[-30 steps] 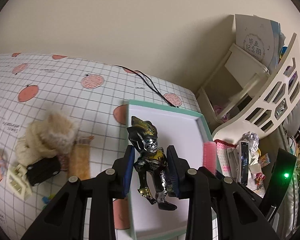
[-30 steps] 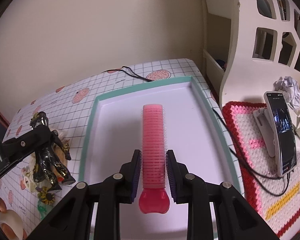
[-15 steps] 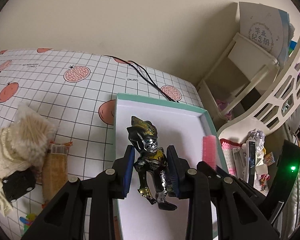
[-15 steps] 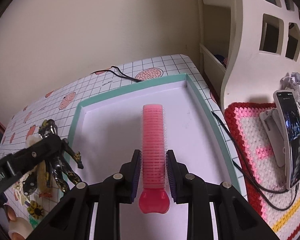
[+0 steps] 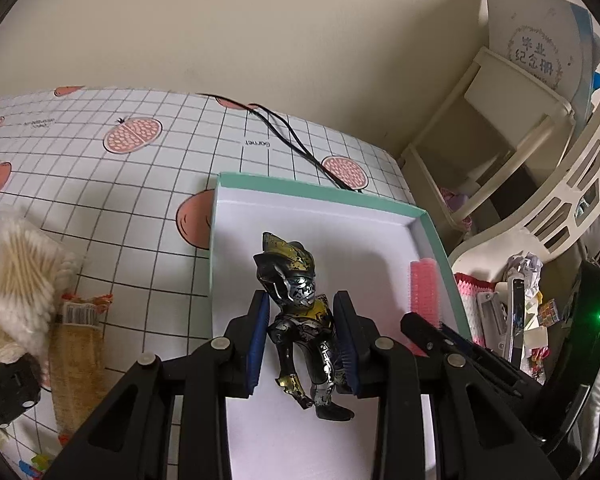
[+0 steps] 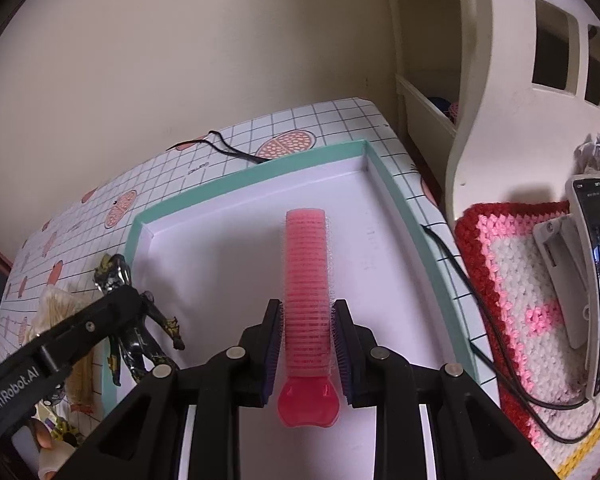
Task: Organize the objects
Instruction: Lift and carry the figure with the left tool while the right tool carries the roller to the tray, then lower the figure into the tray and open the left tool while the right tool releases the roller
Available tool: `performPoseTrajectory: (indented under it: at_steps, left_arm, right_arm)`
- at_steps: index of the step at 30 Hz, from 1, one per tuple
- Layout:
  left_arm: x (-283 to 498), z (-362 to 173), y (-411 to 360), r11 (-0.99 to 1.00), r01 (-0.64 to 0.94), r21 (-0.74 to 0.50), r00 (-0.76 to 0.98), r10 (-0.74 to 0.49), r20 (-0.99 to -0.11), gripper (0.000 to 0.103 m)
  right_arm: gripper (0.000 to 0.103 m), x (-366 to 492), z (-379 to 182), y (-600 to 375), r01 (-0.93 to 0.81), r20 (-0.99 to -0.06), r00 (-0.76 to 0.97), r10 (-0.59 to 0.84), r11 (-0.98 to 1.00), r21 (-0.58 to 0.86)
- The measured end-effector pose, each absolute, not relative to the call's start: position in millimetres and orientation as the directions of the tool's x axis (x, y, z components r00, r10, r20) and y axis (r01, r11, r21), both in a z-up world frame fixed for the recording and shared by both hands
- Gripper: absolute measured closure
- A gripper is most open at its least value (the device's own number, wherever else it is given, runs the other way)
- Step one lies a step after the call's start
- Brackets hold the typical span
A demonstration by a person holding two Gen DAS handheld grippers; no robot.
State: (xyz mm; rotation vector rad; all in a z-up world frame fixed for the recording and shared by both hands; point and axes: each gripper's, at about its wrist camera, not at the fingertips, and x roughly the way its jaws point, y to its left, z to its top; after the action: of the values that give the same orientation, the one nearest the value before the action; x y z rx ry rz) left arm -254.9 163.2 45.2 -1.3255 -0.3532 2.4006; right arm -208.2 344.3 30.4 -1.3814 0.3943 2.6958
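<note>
Left tool point(image 5: 303, 338) is clamped on the figure point(image 5: 304, 320) at the torso, blue pads pressed to both sides; the figure — black, silver and gold, helmeted — hangs over the tray point(image 5: 316, 194), toward the tray's left wall, feet pointing back to the camera. Whether the feet touch the tray floor cannot be told. Right tool point(image 6: 306, 350) is clamped on the roller point(image 6: 307, 292), a pink ribbed cylinder with a smooth pink end cap; the roller lies lengthwise over the tray's point(image 6: 256, 176) white floor, nearer the tray's right wall, cap toward the camera. In the left wrist view the roller point(image 5: 424, 286) shows just inside the tray's right wall, with the right tool's point(image 5: 440, 326) black fingers behind it. The tray — teal rim, white inside — sits on the table point(image 5: 100, 168), which carries a grid cloth printed with fruit. Left of the tray: a bag of cotton swabs point(image 5: 24, 264), a tan packet point(image 5: 76, 352), a small black car point(image 5: 8, 392). Beyond the tray's far rim a black cable point(image 5: 292, 136) runs across the cloth. Right of the tray: a crocheted mat point(image 6: 536, 304), a phone point(image 6: 598, 276) on a stand, a cream shelf point(image 6: 496, 92).
</note>
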Motion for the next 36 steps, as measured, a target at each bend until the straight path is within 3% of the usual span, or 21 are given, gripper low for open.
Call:
performPoseTrajectory:
  at_steps: [31, 33, 36]
  left_arm:
    - [-257, 46, 166, -0.912, -0.208, -0.354, -0.465, 0.411, -0.784, 0.068]
    - [-256, 51, 166, -0.918, -0.208, -0.338, -0.469, 0.397, -0.789, 0.067]
    - [-255, 59, 163, -0.927, -0.206, -0.314, -0.482, 0.375, -0.792, 0.054]
  right_arm:
    - [0.073, -210, 32, 348, -0.186, -0.821, -0.571, -0.031, -0.968, 0.166]
    - [0.072, -209, 36, 348, -0.181, -0.816, -0.577, -0.041, -0.967, 0.177]
    - [0.071, -207, 44, 348, -0.178, -0.809, -0.587, -0.04, -0.968, 0.177]
